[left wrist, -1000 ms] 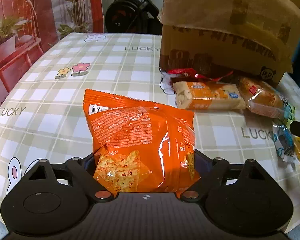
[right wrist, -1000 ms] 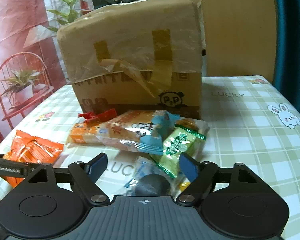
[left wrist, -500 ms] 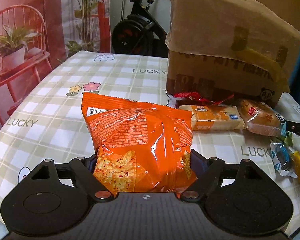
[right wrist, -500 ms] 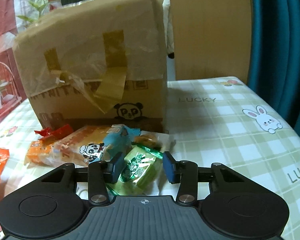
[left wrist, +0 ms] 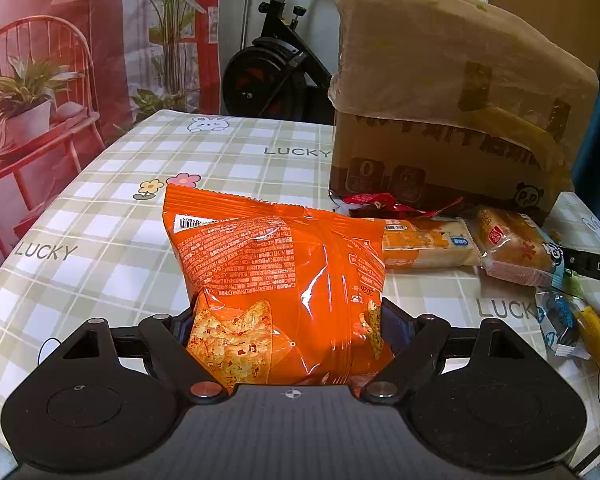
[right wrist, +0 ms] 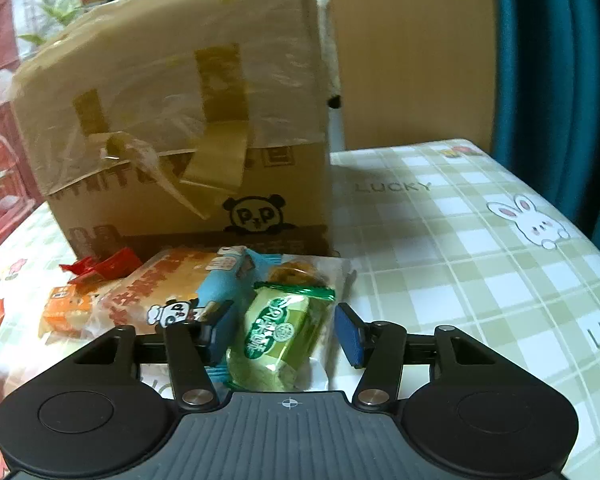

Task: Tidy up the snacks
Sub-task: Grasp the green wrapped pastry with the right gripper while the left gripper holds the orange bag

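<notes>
Orange, crinkled foil chip bag stands upright, pinched at its lower end by the left tongs, whose fingertips it hides, above the checked table. Rightward, the taped cardboard box backs a heap of wrapped snacks. Furthest right, the right tongs stand partly open around a green plastic-wrapped cake, pads apparently not touching; its near end is cut off.
</notes>
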`<act>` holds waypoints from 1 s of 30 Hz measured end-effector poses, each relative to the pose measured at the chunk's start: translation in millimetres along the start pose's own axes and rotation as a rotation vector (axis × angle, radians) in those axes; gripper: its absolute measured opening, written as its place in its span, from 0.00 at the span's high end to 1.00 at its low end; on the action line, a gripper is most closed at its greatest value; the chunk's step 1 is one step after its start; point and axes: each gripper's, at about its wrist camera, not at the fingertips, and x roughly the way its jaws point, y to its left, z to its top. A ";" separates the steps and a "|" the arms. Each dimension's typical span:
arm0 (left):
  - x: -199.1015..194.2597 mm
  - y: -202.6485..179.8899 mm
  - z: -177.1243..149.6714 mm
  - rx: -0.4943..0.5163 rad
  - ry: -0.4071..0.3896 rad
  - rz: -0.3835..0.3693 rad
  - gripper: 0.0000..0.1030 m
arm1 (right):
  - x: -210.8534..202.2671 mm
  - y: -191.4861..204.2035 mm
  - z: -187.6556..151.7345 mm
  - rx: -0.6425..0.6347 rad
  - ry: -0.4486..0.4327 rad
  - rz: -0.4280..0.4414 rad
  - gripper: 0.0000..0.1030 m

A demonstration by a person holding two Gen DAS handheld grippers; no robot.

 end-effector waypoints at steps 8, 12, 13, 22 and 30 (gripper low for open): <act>-1.2 -0.9 -0.7 -0.003 -0.006 -0.006 0.16 | -1.4 -3.0 -0.3 0.006 0.004 -0.004 0.60; -2.5 0.9 -0.4 0.000 -0.010 -0.011 0.16 | 7.8 -6.8 -2.2 0.046 0.052 0.010 0.55; -3.0 2.8 -0.4 -0.001 -0.013 -0.012 0.17 | 7.5 -6.8 -3.9 0.049 0.050 0.009 0.57; -5.0 0.8 1.0 -0.008 -0.034 -0.010 0.17 | -24.1 -20.7 -1.6 0.084 -0.061 0.008 0.65; -15.1 2.7 19.4 -0.001 -0.101 -0.026 0.17 | -44.0 -22.4 23.3 0.069 -0.136 0.049 0.65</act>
